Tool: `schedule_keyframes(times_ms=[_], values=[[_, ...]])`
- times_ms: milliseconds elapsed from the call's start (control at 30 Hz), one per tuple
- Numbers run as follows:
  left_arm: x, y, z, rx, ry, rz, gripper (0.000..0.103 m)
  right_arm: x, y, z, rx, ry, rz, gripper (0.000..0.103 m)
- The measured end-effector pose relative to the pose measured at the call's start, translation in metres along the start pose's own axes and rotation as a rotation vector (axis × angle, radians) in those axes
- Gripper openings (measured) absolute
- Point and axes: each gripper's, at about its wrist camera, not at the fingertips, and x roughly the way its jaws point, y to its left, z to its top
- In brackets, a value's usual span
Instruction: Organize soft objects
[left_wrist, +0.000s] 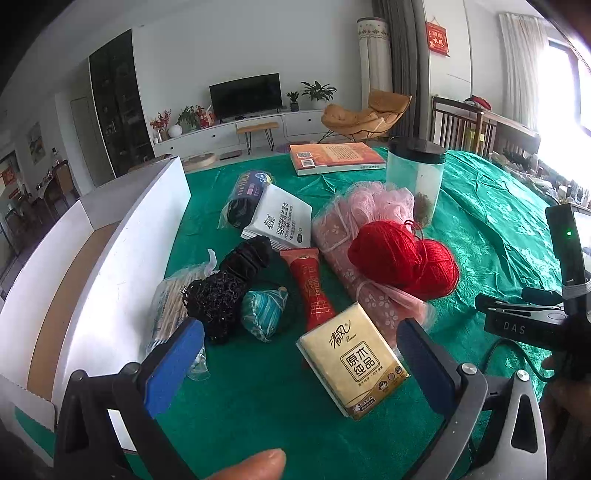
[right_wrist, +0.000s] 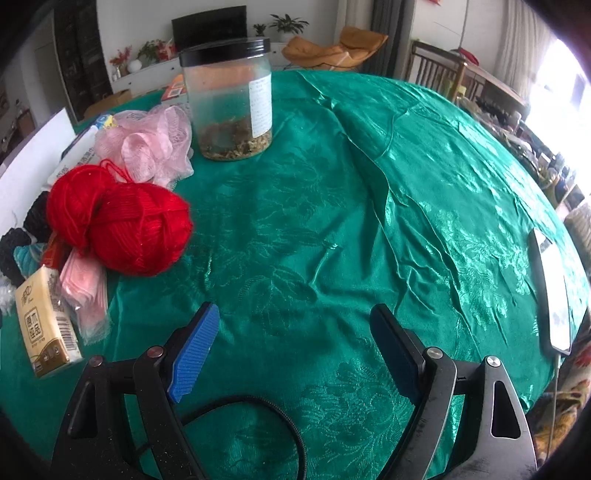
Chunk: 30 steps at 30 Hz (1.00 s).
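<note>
Left tongs are standing wide open over the green-clothed surface, gripping nothing. A yellow tissue pack is lying between the blue pads, touching neither. Just ahead: a red wrapped packet, a teal pouch, a black mesh bundle. Ahead and right, two red yarn balls are resting on a pink bagged cloth, with a pink bath pouf beyond. A white box is sitting to the left.

Right tongs are also gaping wide, empty, over bare cloth. The yarn is lying ahead and left; a black-lidded jar is standing further ahead.
</note>
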Motion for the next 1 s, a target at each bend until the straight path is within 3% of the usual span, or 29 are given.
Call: schedule_keyframes(times_ms=[200, 500, 567, 867, 1000], values=[[0.000, 0.008, -0.001, -0.018, 0.012, 0.016, 0.103, 0.023, -0.017, 0.019, 0.048, -0.013, -0.008, 0.089], [0.002, 0.017, -0.001, -0.069, 0.041, 0.017, 0.103, 0.038, -0.024, 0.035, -0.079, -0.036, 0.101, 0.096], [0.003, 0.019, -0.002, -0.073, 0.048, 0.016, 0.103, 0.038, -0.021, 0.035, -0.090, -0.033, 0.088, 0.096], [0.005, 0.007, -0.001, -0.051, 0.065, -0.034, 0.103, 0.038, -0.024, 0.035, -0.088, -0.033, 0.094, 0.097], [0.008, 0.001, -0.006, -0.038, 0.111, -0.073, 0.103, 0.038, -0.025, 0.035, -0.088, -0.033, 0.094, 0.097]])
